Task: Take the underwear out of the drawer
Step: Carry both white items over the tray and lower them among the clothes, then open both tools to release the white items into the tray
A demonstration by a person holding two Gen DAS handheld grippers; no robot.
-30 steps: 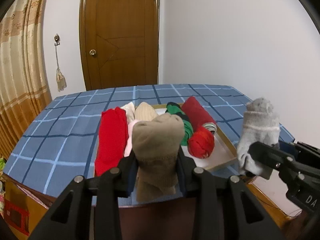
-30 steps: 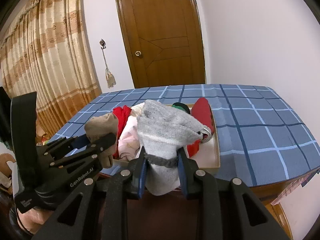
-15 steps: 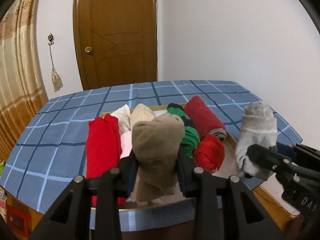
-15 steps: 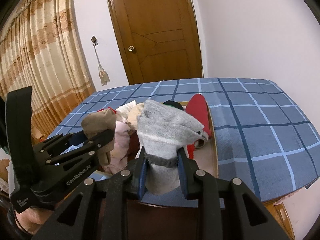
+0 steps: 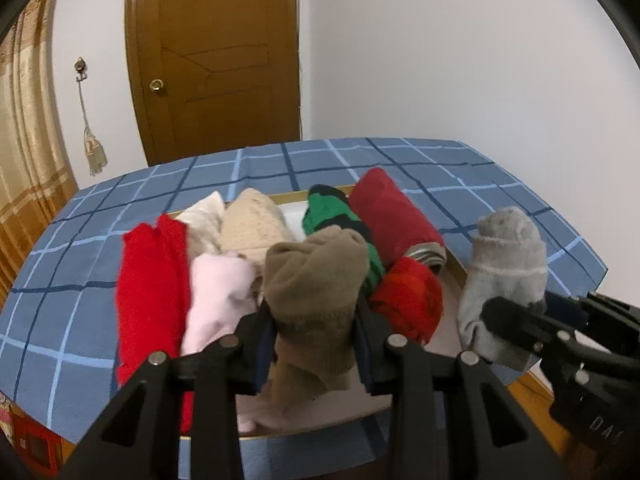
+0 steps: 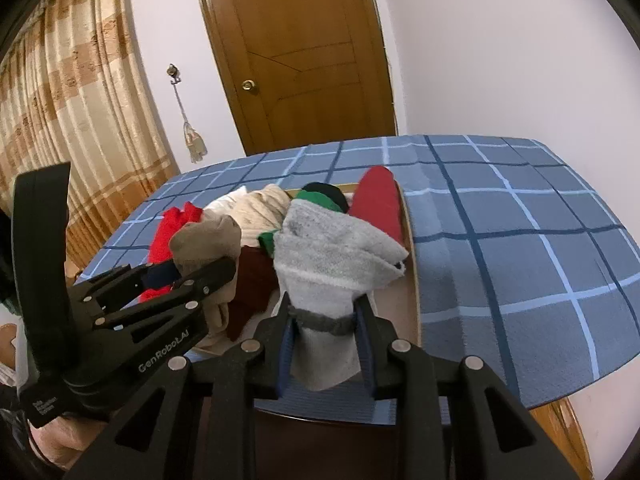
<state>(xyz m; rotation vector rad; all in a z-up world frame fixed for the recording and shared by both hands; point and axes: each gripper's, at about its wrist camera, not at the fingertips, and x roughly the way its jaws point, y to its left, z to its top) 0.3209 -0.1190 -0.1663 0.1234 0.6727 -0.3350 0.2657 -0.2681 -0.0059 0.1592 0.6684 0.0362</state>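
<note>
Gripping a rolled brown sock (image 5: pixel 316 280), the left gripper (image 5: pixel 316 336) has both pads pressed against the fabric, jaws set narrow around the bundle, which stands upright between them at the 6 o'clock side of the left wrist view. The right gripper (image 6: pixel 324 320) is likewise clamped on a rolled grey sock (image 6: pixel 332 256), pinched at its dark cuff band, the roll rising above the fingers. In the left wrist view the grey sock sits at 4 o'clock, apart from the brown one. Behind both lies the drawer (image 5: pixel 456 268), a shallow wooden tray resting on a blue checked cloth (image 5: pixel 80 280). Contents of the drawer: a bright red folded garment (image 5: pixel 148 292) along the 9 o'clock side, a pale pink roll (image 5: pixel 216 300) beside it, a cream roll (image 5: pixel 252 228) toward 12 o'clock, a green and black roll (image 5: pixel 328 212), a dark red roll (image 5: pixel 388 212) at 1 o'clock, and a red bundle (image 5: pixel 412 300) just in front of that. Both held socks are above the near end of the drawer. A brown door (image 6: pixel 296 52) and a striped curtain (image 6: pixel 72 92) stand in the background.
</note>
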